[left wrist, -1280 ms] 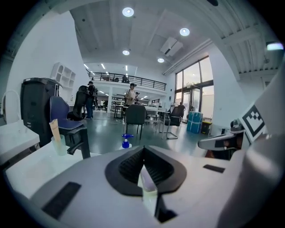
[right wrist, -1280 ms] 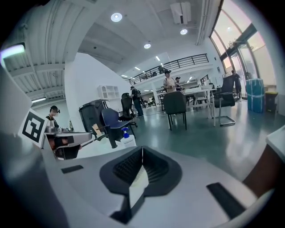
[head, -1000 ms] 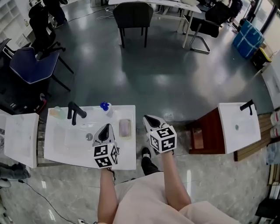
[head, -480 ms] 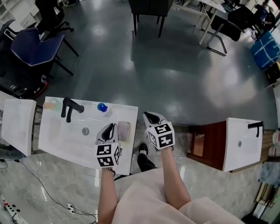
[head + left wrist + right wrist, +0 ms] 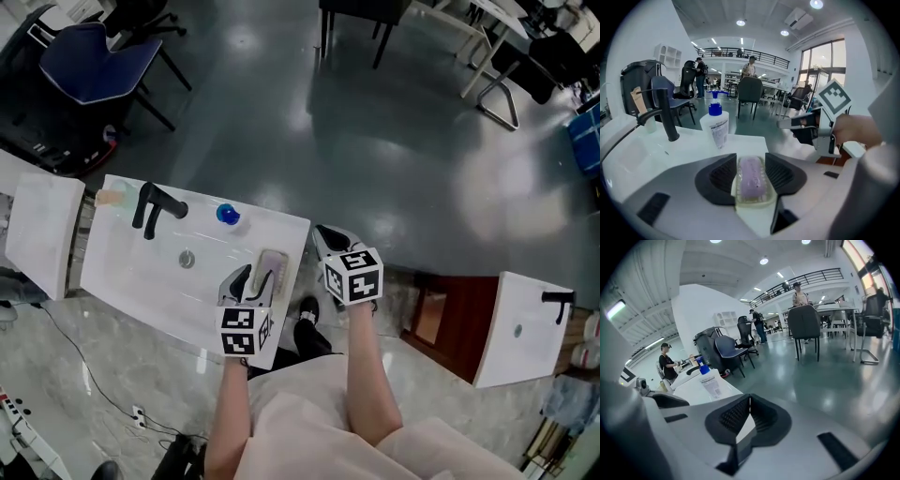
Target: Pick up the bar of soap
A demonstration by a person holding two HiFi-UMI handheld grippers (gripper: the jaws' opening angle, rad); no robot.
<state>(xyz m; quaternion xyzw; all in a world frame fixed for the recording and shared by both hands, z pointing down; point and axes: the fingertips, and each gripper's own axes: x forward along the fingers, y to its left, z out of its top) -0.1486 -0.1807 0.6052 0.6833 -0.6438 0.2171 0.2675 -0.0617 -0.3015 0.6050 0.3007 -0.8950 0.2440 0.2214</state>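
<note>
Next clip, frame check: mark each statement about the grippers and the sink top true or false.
1. The soap lies between the left gripper's jaws. True.
2. The left gripper is clamped on the soap. False: its jaws have just been opening and stand apart, not pressing it.
3. The right gripper is open. False: it is shut and empty.
4. A blue-capped bottle stands on the sink. True.

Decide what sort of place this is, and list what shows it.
Probably an open office or lab hall, not a bathroom: freestanding washbasins stand on a polished floor among office chairs, with a mezzanine railing behind.
</note>
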